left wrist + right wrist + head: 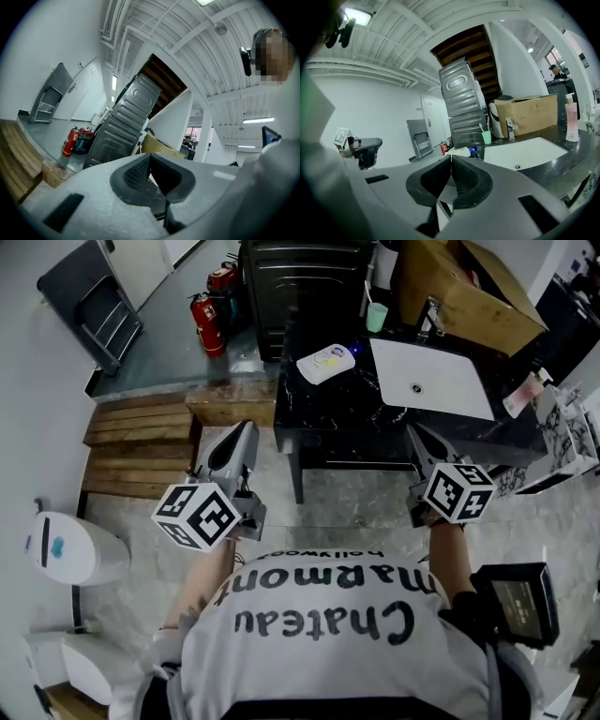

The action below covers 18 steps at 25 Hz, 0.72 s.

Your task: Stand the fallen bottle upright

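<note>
Left of the sink (450,381), the bottle (326,363) lies flat on the counter (330,407) while left gripper (247,432) and right gripper (419,435) hang short of it, jaws pressed together, empty: approach phase, I'd say, and next one must open around it
</note>
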Each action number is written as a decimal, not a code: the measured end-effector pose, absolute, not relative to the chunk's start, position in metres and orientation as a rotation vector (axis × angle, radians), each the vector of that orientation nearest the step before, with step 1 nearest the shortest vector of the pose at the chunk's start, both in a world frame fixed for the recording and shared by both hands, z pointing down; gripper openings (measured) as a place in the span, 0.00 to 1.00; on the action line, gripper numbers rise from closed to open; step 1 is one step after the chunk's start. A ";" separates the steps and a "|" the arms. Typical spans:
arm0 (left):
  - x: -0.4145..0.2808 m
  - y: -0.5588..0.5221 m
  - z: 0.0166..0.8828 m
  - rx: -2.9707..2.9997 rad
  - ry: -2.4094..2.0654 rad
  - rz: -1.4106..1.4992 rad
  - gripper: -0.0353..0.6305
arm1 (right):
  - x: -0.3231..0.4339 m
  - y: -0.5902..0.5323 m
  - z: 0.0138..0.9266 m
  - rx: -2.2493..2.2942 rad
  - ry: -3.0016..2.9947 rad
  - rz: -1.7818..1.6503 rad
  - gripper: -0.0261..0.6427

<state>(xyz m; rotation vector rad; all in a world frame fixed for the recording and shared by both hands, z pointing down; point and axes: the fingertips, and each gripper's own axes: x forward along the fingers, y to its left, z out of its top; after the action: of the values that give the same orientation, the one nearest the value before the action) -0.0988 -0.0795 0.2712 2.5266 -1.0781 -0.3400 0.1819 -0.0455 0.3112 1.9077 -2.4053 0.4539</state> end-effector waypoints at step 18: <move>-0.052 -0.166 0.303 2.512 -1.040 -0.243 0.08 | 0.214 -0.135 0.342 1.875 -2.397 0.640 0.06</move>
<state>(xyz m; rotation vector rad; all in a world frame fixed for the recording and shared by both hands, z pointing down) -0.0522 -0.1662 0.3027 2.5123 -1.0395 -0.2431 0.2139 -0.1350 0.3421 1.8750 -2.3970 0.6396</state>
